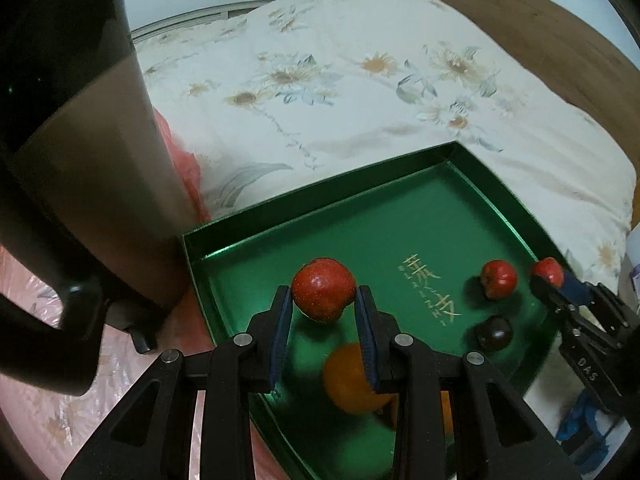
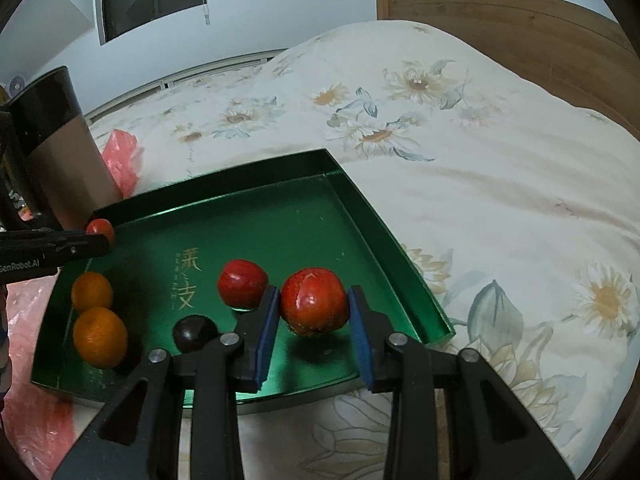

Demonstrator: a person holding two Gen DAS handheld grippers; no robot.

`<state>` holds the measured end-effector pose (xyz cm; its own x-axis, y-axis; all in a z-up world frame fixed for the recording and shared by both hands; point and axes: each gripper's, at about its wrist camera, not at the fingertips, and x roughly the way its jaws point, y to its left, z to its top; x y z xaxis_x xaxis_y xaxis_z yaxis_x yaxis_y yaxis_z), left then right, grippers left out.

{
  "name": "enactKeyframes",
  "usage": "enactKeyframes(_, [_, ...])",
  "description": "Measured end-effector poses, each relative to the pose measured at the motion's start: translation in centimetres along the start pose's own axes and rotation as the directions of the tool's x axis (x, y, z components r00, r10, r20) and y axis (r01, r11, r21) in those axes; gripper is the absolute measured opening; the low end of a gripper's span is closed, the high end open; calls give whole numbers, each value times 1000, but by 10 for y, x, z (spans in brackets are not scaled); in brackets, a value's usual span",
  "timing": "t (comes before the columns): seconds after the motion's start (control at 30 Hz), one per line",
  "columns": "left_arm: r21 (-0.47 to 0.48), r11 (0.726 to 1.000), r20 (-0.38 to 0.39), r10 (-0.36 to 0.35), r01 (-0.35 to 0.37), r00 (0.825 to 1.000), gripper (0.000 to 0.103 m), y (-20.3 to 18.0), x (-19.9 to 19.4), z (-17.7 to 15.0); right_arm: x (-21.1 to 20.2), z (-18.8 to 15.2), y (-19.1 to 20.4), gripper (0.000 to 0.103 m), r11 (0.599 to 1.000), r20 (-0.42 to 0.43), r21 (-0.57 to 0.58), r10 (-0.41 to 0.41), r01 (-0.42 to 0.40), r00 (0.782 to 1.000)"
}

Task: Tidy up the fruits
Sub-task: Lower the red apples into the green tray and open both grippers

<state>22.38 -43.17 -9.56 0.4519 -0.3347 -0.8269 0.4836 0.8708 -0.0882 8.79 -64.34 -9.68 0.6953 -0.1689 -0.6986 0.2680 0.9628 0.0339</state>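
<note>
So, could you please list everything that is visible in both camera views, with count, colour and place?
green tray: one, green, on the bed.
red fruits: three, red; one free in the tray, one in each gripper.
oranges: two, orange, tray's left side.
dark fruit: one, dark brown, tray's near part.
canister: one, black and tan, left of tray.
quilt: one, cream with flowers.
pink bag: one, beside canister.
left gripper: holds a red fruit.
right gripper: holds a red fruit.

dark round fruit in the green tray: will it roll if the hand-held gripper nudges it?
Likely yes: the dark fruit looks near-spherical and sits free on the green tray's smooth, glossy floor. Its shiny skin may also slip between pads. The tray's raised wall should probably stop it.
</note>
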Motion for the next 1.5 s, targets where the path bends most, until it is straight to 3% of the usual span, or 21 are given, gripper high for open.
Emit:
enactKeyframes(0.4, [-15, 1000, -35, 15, -15, 999, 28, 5, 16, -2, 12, 1, 1, 60, 999, -28, -23, -34, 33, 999])
enactKeyframes(0.5, [-17, 1000, -27, 15, -15, 1000, 38, 7, 14, -3, 12, 1, 2, 60, 999, -31, -26, -41, 40, 999])
enactKeyframes(0.73, [26, 999, 16, 47, -47, 999, 47, 4, 1, -4, 10, 2, 4, 61, 998, -34, -28, -53, 52, 998])
enactKeyframes(0.83, [42, 998, 32, 46, -47, 998, 48, 3, -7, -4, 7, 3, 8, 103, 998, -26, -35, -61, 60, 998])
enactKeyframes(1.07, [66, 997, 77, 32, -37, 996, 49, 2, -36, -9, -11, 9, 20, 103, 996, -2, -55, -72, 72, 997])
enactKeyframes(1.5, [23, 1000, 104, 15, -18, 994, 49, 31, -96, -39, -68, 15, 60, 103, 996, 33, -71, -59, 61, 998])
